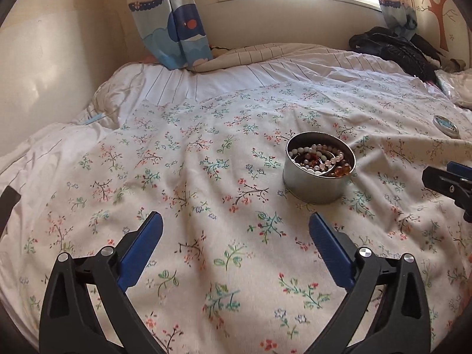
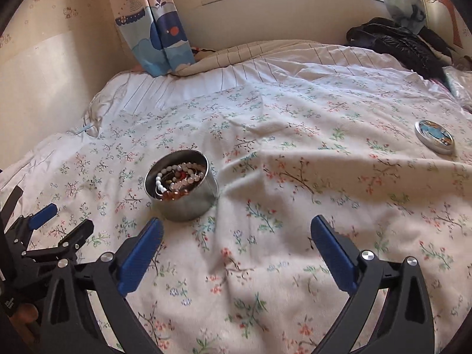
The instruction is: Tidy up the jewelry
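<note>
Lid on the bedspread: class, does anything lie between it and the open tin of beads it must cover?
Nothing visible does. Only bare floral bedspread lies between the lid and the tin; both tools sit nearer the camera, open and empty.

The round, lidless silver tin (image 2: 181,194) looked like brushed metal with a dull sheen, and the bead bracelets (image 2: 180,181) inside it were glossy, some milky white, some clear amber. The flowered bedcover (image 1: 206,177) was soft, matt, creased cloth. The flat round lid (image 2: 434,141) had a shiny metal rim. The black puffy jacket (image 2: 398,44) gleamed like slick synthetic fabric; the whale-print curtain (image 1: 174,23) was smooth cloth
</note>
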The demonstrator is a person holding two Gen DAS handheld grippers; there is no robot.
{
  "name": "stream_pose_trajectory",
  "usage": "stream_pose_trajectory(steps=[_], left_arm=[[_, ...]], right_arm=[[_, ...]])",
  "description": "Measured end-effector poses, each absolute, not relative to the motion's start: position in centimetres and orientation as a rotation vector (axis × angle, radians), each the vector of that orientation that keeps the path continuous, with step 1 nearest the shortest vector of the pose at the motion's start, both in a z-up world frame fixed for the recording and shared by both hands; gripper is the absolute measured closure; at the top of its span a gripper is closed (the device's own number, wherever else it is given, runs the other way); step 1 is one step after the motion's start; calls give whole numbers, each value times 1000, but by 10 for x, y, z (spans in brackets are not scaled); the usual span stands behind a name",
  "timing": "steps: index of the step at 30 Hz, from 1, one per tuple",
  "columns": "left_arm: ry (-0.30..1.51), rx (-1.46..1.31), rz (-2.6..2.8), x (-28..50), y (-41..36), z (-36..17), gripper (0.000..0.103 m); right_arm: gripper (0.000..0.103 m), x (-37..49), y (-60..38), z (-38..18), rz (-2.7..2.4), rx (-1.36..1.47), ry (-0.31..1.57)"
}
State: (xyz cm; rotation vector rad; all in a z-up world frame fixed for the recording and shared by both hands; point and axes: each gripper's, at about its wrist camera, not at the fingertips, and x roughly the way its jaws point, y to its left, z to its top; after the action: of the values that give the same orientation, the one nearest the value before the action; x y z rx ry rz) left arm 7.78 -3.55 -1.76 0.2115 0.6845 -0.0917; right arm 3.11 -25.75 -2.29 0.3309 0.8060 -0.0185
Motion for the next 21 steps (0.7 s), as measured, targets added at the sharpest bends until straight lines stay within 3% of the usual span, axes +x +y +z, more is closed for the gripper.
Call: stream_pose_trajectory(steps=[21], left_arm=[[622, 155, -140, -3, -29, 18, 8]], right_arm=[[7, -30, -262, 7, -120, 324, 744]])
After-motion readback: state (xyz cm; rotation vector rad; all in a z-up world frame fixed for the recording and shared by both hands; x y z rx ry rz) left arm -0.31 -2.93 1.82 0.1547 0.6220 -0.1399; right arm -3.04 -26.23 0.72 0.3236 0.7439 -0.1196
